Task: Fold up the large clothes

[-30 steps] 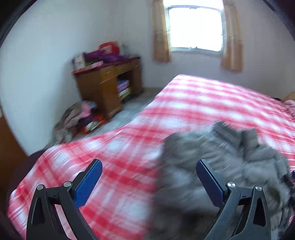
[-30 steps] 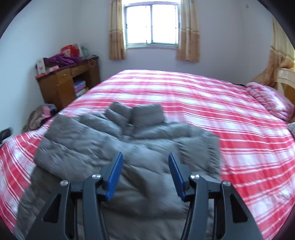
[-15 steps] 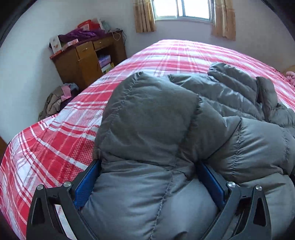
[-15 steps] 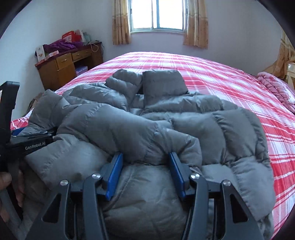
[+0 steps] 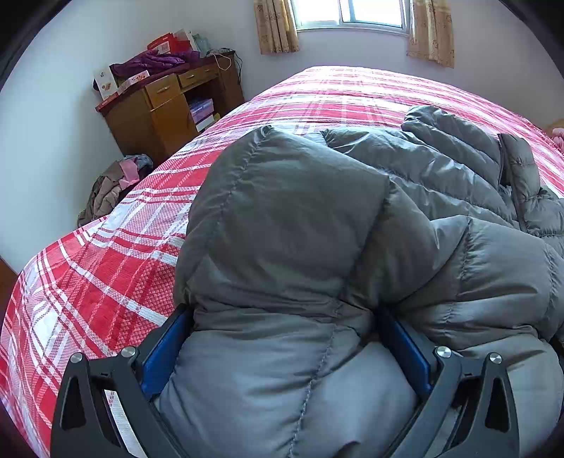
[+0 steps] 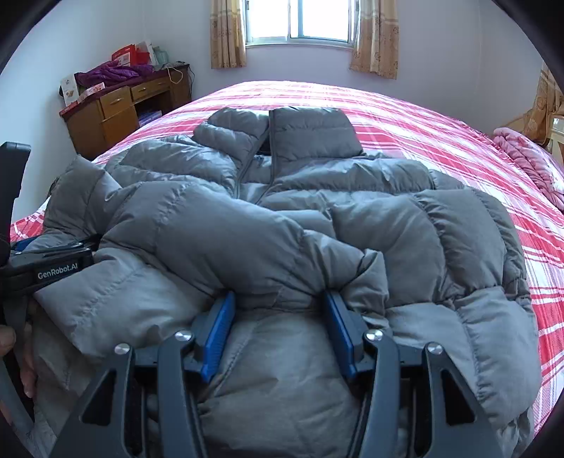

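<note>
Jacket (image 6: 352, 211), grey and puffy, lies on my red plaid bed (image 6: 423, 134); my left gripper (image 5: 285, 338) and right gripper (image 6: 278, 317) each clamp its padding.

A red plaid bedspread (image 6: 440, 141) is covering the frame's middle. A wooden desk (image 6: 116, 112) is standing at upper left, purple cloth (image 6: 109, 74) lying on top. Tan curtains (image 6: 229, 35) are flanking a window (image 6: 299, 21) at top centre. A pink quilt (image 6: 528, 162) is lying at right.
</note>
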Action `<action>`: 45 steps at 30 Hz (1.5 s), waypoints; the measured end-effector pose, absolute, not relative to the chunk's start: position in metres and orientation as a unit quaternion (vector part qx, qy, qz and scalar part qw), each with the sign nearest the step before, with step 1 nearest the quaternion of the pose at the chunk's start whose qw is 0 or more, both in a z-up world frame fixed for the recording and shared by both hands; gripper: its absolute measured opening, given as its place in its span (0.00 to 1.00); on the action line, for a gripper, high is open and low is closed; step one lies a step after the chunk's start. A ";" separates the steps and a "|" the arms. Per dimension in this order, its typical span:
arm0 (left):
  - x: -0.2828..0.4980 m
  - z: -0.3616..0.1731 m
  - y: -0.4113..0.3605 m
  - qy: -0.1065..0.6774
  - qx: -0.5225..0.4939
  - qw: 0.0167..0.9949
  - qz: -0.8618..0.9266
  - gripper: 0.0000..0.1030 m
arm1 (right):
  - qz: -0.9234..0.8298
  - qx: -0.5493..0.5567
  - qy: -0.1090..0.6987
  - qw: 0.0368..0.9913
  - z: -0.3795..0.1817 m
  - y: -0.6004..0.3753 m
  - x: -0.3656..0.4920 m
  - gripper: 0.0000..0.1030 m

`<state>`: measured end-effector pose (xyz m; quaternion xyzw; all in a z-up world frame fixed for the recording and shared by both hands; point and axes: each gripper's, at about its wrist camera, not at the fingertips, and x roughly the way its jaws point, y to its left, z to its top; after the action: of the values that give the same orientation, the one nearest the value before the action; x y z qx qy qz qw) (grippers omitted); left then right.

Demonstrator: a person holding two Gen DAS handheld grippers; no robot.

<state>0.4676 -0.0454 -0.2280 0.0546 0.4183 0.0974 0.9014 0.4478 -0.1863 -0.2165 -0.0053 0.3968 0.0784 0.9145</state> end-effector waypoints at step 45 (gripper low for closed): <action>0.508 -0.214 -0.042 0.450 0.006 0.884 0.127 0.99 | 0.051 0.014 0.412 0.909 -0.216 -0.206 0.491 0.39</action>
<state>0.5076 -0.0418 -0.2139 0.0063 0.4496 0.1268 0.8842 0.4910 -0.2059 -0.2160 0.0137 0.4123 0.0512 0.9095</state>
